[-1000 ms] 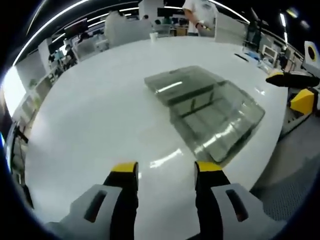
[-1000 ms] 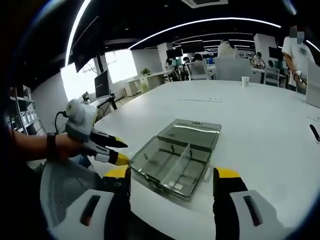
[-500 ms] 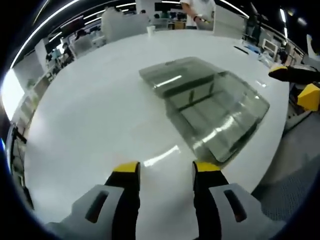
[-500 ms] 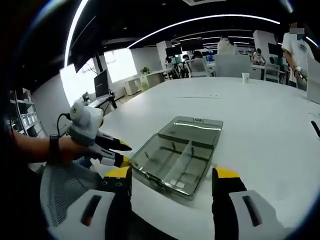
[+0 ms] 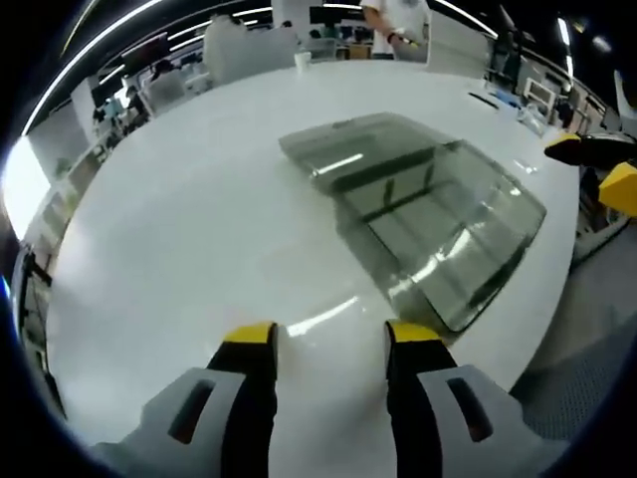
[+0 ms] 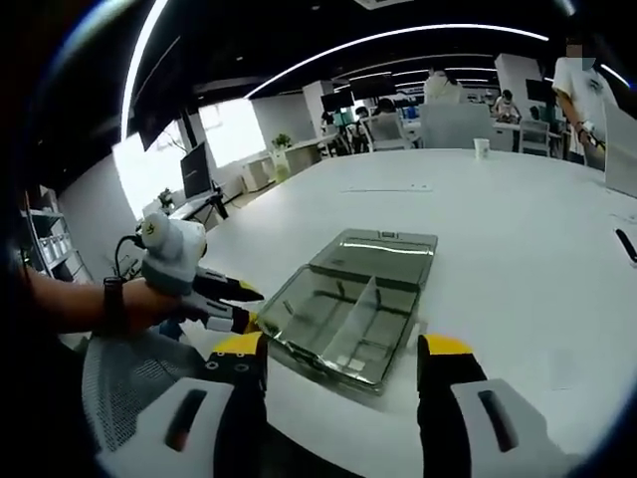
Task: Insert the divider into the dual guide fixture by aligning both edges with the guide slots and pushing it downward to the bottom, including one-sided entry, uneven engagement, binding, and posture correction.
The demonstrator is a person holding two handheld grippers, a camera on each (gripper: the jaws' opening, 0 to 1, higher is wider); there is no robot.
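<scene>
A clear grey plastic box (image 6: 343, 317) lies near the white table's (image 6: 518, 229) front edge, its lid (image 6: 376, 255) folded open behind it. A thin clear divider (image 6: 360, 311) stands inside the tray, running front to back. My right gripper (image 6: 340, 347) is open, just before the box's near edge, with nothing between its yellow tips. My left gripper (image 6: 247, 307), held in a hand, sits at the box's left corner, also open. In the left gripper view the box (image 5: 438, 224) lies ahead and to the right of my open left gripper (image 5: 328, 337). The right gripper (image 5: 589, 167) enters at the far right.
A grey mesh chair (image 6: 129, 383) sits below the table edge at left. A paper cup (image 6: 481, 148) stands far back on the table, and a dark flat object (image 6: 625, 245) lies at its right edge. A person (image 5: 396, 18) stands beyond the table. Desks and monitors line the room.
Both views have shifted slightly with the hands. The left gripper has edged closer to the box's corner. The box and divider have not moved; both grippers stay open.
</scene>
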